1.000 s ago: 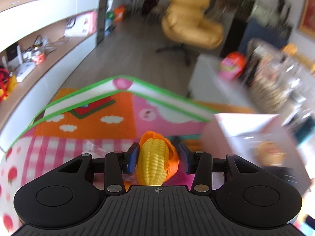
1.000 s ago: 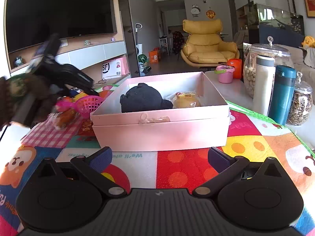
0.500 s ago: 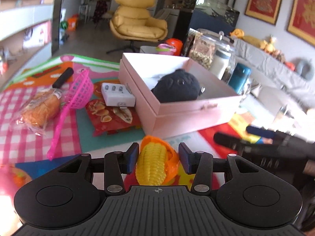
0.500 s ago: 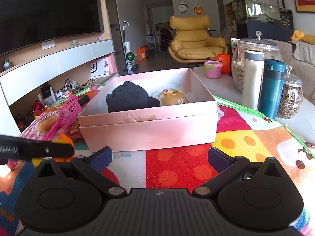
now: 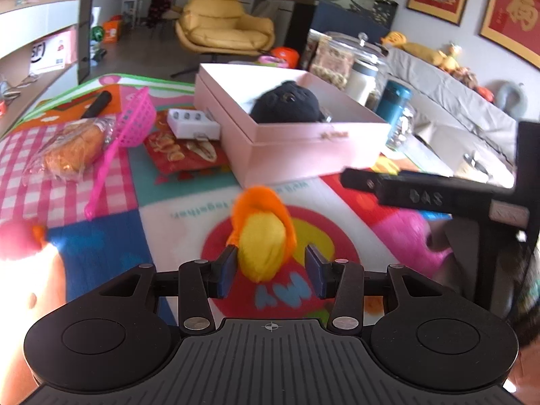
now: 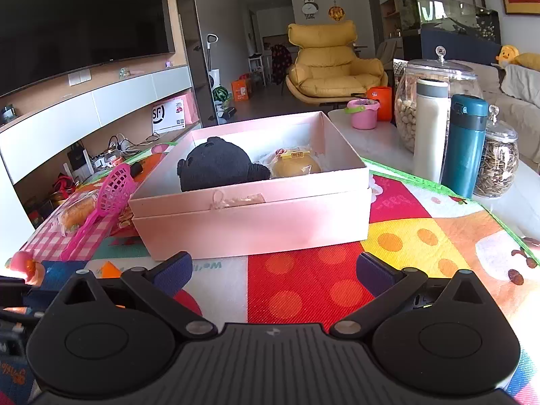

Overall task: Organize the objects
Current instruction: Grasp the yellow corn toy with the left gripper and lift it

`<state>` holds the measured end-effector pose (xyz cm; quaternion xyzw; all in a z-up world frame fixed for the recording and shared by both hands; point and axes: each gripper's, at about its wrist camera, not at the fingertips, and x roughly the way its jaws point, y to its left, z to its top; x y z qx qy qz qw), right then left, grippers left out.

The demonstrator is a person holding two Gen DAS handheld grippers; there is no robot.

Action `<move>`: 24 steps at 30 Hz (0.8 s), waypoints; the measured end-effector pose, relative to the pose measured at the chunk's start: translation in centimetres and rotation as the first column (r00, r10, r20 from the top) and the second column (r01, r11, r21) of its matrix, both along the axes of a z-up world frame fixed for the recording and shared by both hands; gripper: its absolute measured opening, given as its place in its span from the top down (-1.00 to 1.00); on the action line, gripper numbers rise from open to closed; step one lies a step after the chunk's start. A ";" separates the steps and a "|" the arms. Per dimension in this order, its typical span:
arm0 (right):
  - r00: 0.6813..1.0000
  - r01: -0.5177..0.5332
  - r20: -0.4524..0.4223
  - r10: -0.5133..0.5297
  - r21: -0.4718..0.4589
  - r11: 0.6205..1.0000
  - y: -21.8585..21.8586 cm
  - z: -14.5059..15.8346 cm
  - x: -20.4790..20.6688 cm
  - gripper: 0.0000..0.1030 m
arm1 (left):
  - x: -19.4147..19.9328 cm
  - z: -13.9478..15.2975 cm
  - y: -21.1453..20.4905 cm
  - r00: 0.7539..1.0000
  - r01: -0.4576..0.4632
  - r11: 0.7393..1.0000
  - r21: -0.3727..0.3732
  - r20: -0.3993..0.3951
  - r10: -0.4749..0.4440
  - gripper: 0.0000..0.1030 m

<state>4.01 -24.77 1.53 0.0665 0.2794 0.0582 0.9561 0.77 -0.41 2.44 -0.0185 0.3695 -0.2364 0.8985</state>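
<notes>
The left hand-held gripper, half open, has the blurred corn loose between its jaws, clear of the right one. The corn could drop short of the box ahead. The right hand-held gripper gapes empty.

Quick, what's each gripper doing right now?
Left gripper: corn between its fingers; grip cannot be told.
Right gripper: open, empty.

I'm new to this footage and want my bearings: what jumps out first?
A blurred yellow-and-orange toy corn sits between the pads of the left gripper, above the play mat. Behind it, an open pink box holds a black plush toy and a wrapped bun; a pink plastic scoop lies to the box's left.
</notes>
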 end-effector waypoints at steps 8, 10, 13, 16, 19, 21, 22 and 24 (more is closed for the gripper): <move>1.000 -0.004 -0.017 0.004 -0.003 1.000 0.0 -0.1 0.2 -1.00 | 0.7 0.2 0.6 0.997 -0.071 0.995 -0.075 -0.019 0.069 0.37; 1.000 -0.001 -0.019 0.001 -0.005 1.000 0.0 -0.1 0.3 -1.00 | 1.3 0.2 0.3 0.996 -0.087 0.993 -0.079 -0.024 0.085 0.36; 1.000 0.002 -0.017 -0.002 -0.004 1.000 0.0 -0.1 0.2 -1.00 | 2.0 0.5 0.0 0.995 -0.097 0.991 -0.092 -0.023 0.095 0.36; 1.000 0.000 -0.018 0.000 -0.003 1.000 0.0 -0.1 0.2 -1.00 | 2.5 0.9 0.0 0.994 -0.110 0.988 -0.108 -0.010 0.110 0.36; 1.000 -0.003 -0.017 0.003 -0.002 1.000 0.0 -0.1 0.2 -1.00 | 3.1 1.0 0.3 0.990 -0.138 0.984 -0.110 -0.004 0.138 0.36; 1.000 -0.003 -0.014 0.003 0.002 1.000 -0.1 -0.1 0.2 -1.00 | 3.6 0.9 0.5 0.987 -0.163 0.981 -0.101 -0.003 0.163 0.36; 1.000 -0.004 -0.013 0.004 0.003 1.000 -0.1 -0.1 0.2 -1.00 | 3.8 0.7 0.6 0.984 -0.175 0.980 -0.097 -0.004 0.175 0.36; 1.000 -0.005 -0.012 0.005 0.006 1.000 -0.1 -0.1 0.1 -1.00 | 4.3 0.5 0.7 0.981 -0.194 0.977 -0.094 -0.002 0.195 0.35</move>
